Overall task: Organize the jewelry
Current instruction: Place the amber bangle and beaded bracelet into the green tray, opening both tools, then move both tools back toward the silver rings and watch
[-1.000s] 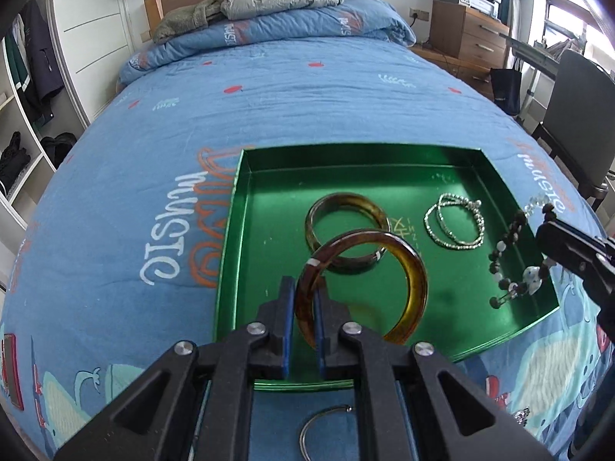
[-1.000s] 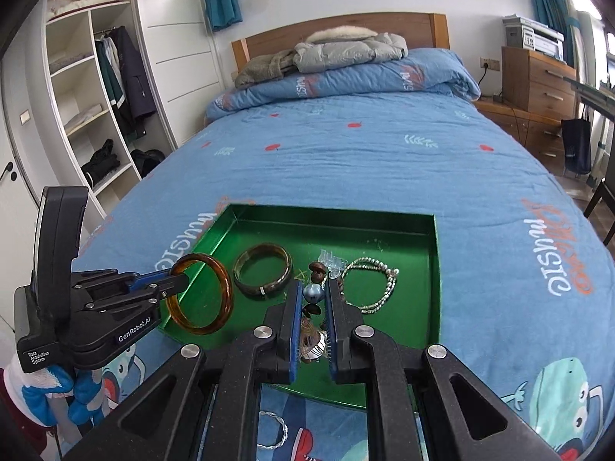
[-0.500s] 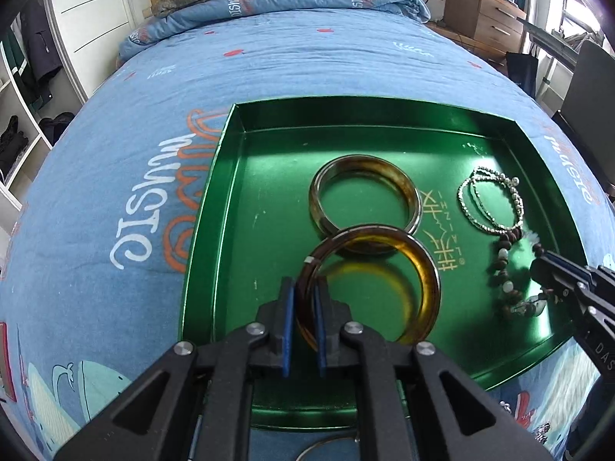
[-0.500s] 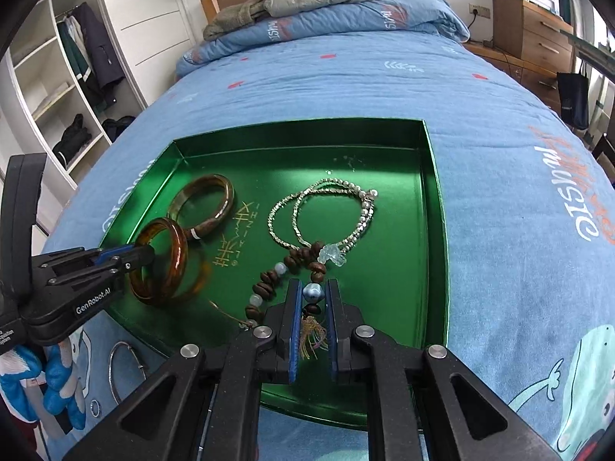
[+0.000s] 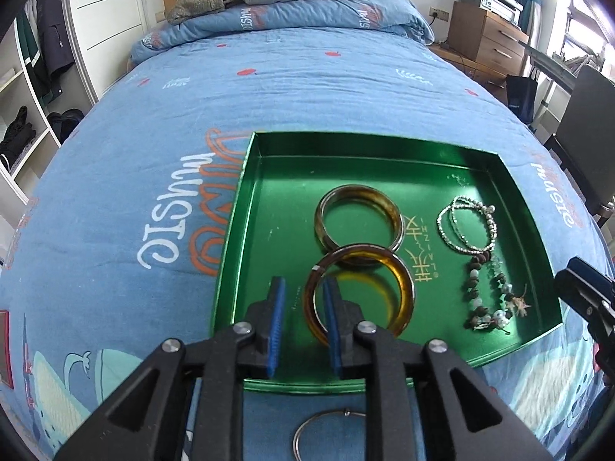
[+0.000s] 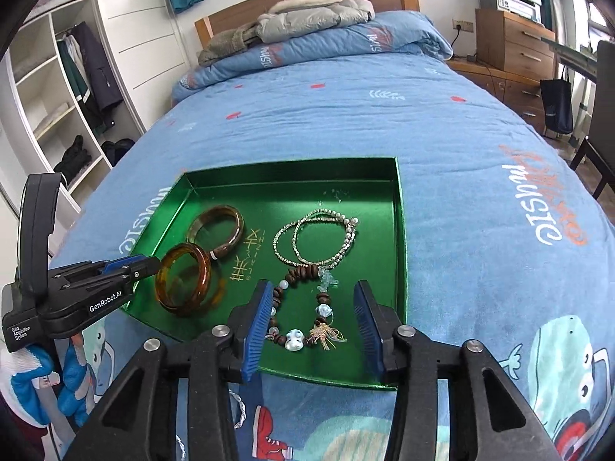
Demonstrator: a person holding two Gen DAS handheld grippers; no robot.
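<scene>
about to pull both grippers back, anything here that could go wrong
1. The left gripper is open, but one finger sits inside the amber bangle; pulling back could hook it and drag it out of the tray.
2. That bangle leans on the darker bangle, so it may shift too.
3. The right gripper straddles the beaded strand; its tassel might snag.

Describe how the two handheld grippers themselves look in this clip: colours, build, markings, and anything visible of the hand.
Both the left gripper and right gripper are matte black plastic linkages with silver screw heads and ribbed blue finger pads. The left body carries white "GenRobot.AI" and "Data Acquisition System" lettering. A blue-and-white glove shows beneath it. No cables visible.
</scene>
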